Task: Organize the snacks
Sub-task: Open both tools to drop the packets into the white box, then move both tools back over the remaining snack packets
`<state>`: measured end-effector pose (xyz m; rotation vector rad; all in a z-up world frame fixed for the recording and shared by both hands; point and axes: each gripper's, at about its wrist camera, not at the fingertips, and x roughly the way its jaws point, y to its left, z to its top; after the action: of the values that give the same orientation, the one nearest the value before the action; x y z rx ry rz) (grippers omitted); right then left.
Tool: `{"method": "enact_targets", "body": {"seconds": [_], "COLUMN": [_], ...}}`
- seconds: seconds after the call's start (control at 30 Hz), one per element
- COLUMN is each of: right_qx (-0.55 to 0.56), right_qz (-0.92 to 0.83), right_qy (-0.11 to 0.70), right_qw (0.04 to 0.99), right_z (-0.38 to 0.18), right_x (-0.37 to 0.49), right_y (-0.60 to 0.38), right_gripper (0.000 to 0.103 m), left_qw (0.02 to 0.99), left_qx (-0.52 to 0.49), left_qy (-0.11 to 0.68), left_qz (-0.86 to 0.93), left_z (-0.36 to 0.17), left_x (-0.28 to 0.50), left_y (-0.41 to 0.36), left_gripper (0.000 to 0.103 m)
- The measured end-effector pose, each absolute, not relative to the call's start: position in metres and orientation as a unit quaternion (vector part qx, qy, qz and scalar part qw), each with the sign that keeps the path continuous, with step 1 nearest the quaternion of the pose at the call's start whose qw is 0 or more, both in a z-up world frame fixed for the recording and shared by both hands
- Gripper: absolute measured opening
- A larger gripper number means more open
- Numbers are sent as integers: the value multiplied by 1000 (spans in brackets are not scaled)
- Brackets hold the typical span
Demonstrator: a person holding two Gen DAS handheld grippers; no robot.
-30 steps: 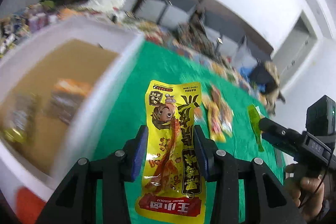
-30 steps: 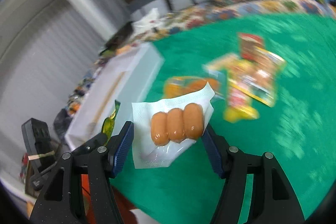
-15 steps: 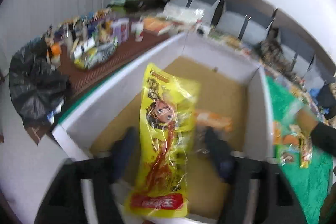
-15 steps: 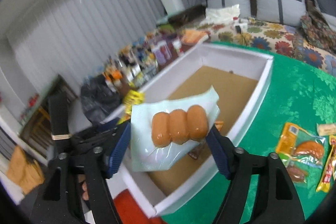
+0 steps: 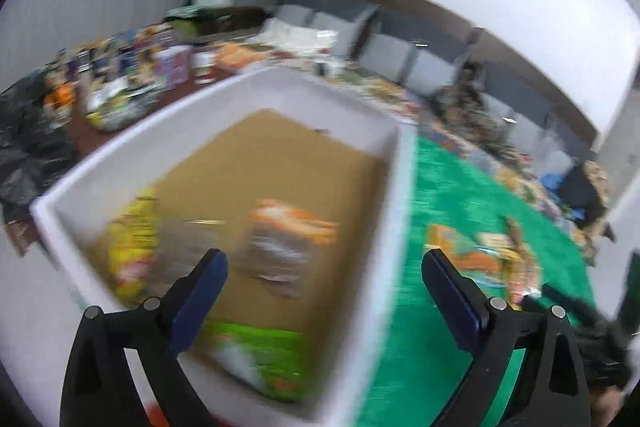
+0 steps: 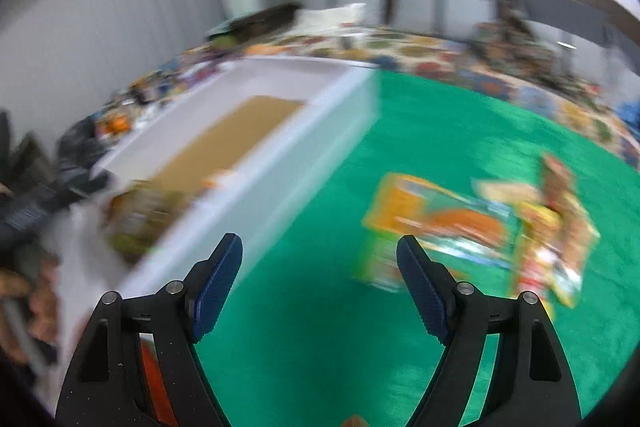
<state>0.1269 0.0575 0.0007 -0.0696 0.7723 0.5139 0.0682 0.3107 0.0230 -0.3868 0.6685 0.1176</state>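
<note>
Both views are motion-blurred. My left gripper (image 5: pixel 324 279) is open and empty above the near end of a white box (image 5: pixel 396 211) with a brown floor. Inside lie a yellow snack packet (image 5: pixel 134 247), an orange-topped packet (image 5: pixel 292 223) and a green packet (image 5: pixel 264 359). My right gripper (image 6: pixel 320 263) is open and empty over the green cloth (image 6: pixel 440 131), just right of the white box (image 6: pixel 288 163). Several loose snack packets (image 6: pixel 448 223) lie on the cloth to the right, also in the left wrist view (image 5: pixel 484 255).
A side table with bottles and packets (image 5: pixel 132 71) stands left of the box, with a black bag (image 5: pixel 24 155) beside it. Grey cushions and a patterned cover (image 6: pixel 460 51) run along the back.
Both grippers have opened and are empty: the yellow packet now lies in the box, and the sausage pack has left the right gripper. The right gripper has swung back towards the cloth.
</note>
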Motion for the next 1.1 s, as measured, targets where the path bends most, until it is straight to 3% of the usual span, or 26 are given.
{"method": "enact_targets", "body": {"seconds": [0.17,0.47,1.1], "right_qx": [-25,22,53], "right_qz": [117,-88,-102], "right_qy": [387,433,431], "right_qw": [914,897,895], "right_z": [-48,-102,-109], "right_x": [122,101,103], "right_y": [-70,-255,-290], "right_gripper": [83,83,87], "left_qw": [922,884,894], "left_qx": [-162,-61,6], "left_qy": [351,460,446], "left_qz": [-26,-48,-43], "left_z": [14,-88,-117], "left_x": [85,123,142], "left_y": [211,76,60], "left_gripper": [101,100,103]}}
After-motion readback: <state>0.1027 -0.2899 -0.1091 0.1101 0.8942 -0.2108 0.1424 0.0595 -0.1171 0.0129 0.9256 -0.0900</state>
